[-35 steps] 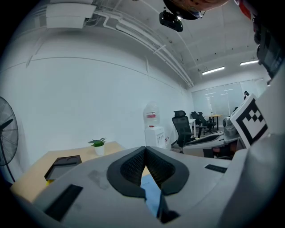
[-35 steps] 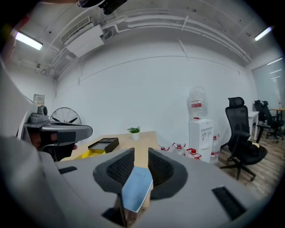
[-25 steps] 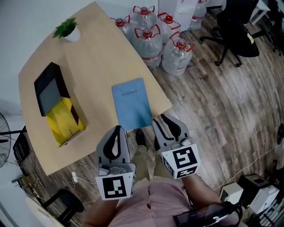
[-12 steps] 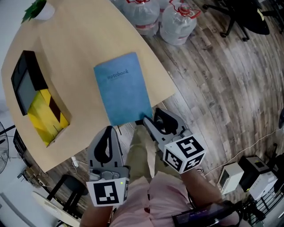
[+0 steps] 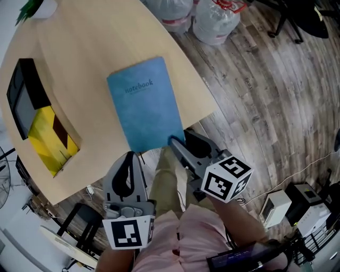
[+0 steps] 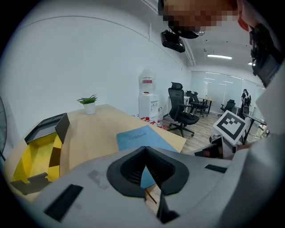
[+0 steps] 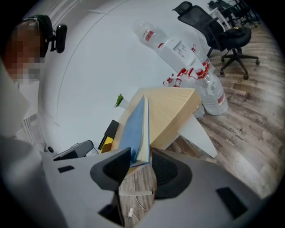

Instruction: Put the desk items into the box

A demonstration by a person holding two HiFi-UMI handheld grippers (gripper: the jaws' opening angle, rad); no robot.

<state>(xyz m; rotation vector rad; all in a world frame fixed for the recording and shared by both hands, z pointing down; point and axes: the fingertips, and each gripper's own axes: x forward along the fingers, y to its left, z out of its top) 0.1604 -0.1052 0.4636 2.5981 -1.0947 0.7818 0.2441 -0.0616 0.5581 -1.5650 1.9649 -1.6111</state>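
**Notebook at the desk edge, box not yet filled**

Notebook, blue and closed, is seen lying flat on a pale wooden desk, its near end overhanging the desk's front edge. An open box, yellow inside with a black flap, is placed at 9 o'clock from the notebook and apart from it. No desk item can be made out inside the box.

At 5 o'clock from the notebook, the right gripper is held at the overhanging corner. In the right gripper view, the notebook's edge is seen between the two jaws, which are set narrowly apart. The blue cover lies against one pad and a thin gap is left at the other, so a firm pinch is not shown.

At 6 o'clock from the notebook, off the desk and below its edge, the left gripper is held idle. Its jaw tips are pressed together and nothing is carried between them.

A small potted plant is found at the desk's far corner, at 11 o'clock, and water bottles stand on the floor at 1 o'clock.

The task is judged to be at its start. Nothing is seen packed, and the notebook remains to be clamped, lifted, carried towards 9 o'clock and lowered into the box.
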